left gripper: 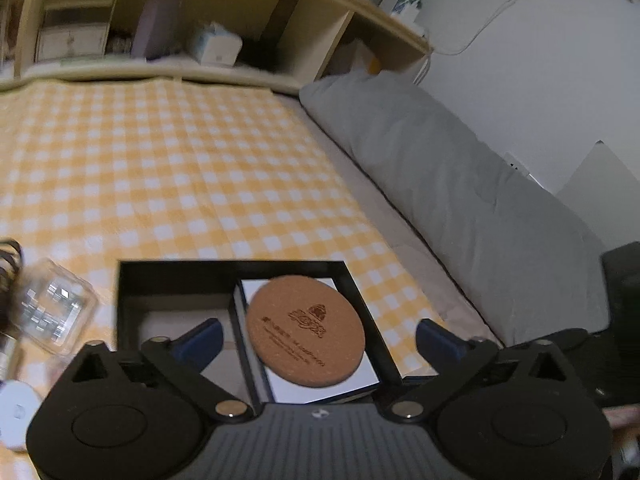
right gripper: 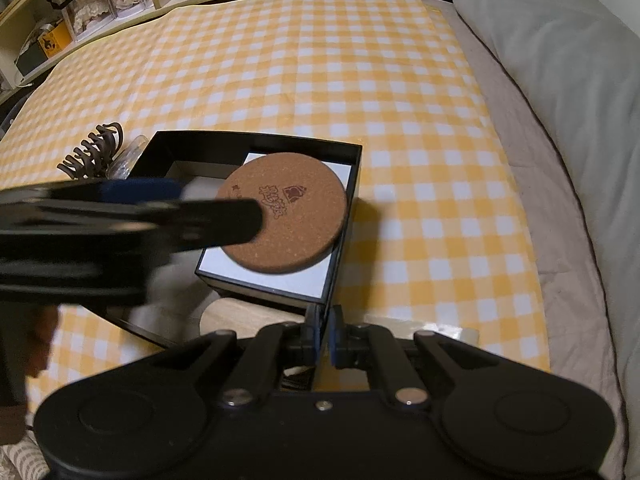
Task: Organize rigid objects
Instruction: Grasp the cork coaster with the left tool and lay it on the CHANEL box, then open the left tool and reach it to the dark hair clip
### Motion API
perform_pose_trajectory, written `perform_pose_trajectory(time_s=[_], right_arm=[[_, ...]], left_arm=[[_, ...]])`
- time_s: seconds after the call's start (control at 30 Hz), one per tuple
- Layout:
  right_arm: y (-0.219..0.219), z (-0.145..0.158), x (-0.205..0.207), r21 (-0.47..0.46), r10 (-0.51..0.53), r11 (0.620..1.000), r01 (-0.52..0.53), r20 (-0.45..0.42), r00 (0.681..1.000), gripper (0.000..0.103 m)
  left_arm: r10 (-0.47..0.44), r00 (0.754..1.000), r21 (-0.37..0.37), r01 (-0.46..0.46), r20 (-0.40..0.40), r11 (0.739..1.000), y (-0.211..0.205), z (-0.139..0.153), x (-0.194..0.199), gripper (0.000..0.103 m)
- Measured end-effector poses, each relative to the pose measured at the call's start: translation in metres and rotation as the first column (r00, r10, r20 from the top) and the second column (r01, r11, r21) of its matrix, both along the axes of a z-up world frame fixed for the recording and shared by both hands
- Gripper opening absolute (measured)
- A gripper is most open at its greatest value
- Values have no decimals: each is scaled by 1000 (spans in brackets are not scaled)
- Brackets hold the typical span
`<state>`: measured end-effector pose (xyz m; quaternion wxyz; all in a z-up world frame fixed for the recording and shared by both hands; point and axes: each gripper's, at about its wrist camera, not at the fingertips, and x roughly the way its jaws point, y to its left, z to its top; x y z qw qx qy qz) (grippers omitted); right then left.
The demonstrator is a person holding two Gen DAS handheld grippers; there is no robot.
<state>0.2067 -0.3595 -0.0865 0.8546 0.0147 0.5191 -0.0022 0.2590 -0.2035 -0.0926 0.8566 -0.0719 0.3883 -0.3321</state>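
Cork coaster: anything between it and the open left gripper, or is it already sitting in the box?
Nothing visible. The cork coaster lies on the white-topped box inside the black tray, already placed. The left gripper is open, fingers apart either side of it, not touching. The right gripper is shut at the tray's near edge.

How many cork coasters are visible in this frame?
1. The cork coaster lies on a white-topped box inside the black tray, between the open left gripper's fingers. Others could be hidden beneath it.
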Motion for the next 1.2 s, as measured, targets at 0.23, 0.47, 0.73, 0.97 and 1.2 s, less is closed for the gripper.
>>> perform_pose_trajectory(time_s=[0.23, 0.47, 0.73, 0.97, 1.2], right_arm=[[0, 0, 0, -6, 1, 1000, -1, -1, 1000, 5], [1, -2, 1, -16, 5, 1000, -5, -2, 1000, 5], [3, -2, 1, -35, 12, 999, -12, -2, 1000, 5], [2, -4, 2, -48, 19, 999, -19, -7, 1000, 5], [1, -3, 2, -50, 22, 998, -23, -7, 1000, 5]], left_arm=[[46, 998, 34, -47, 36, 998, 46, 11, -2, 103], [177, 983, 78, -180, 49, 981, 104, 1, 12, 103], [295, 951, 110, -304, 90, 946, 154, -13, 42, 103], [359, 926, 128, -373, 121, 919, 185, -39, 64, 103], [307, 943, 103, -321, 130, 941, 185, -68, 78, 103]])
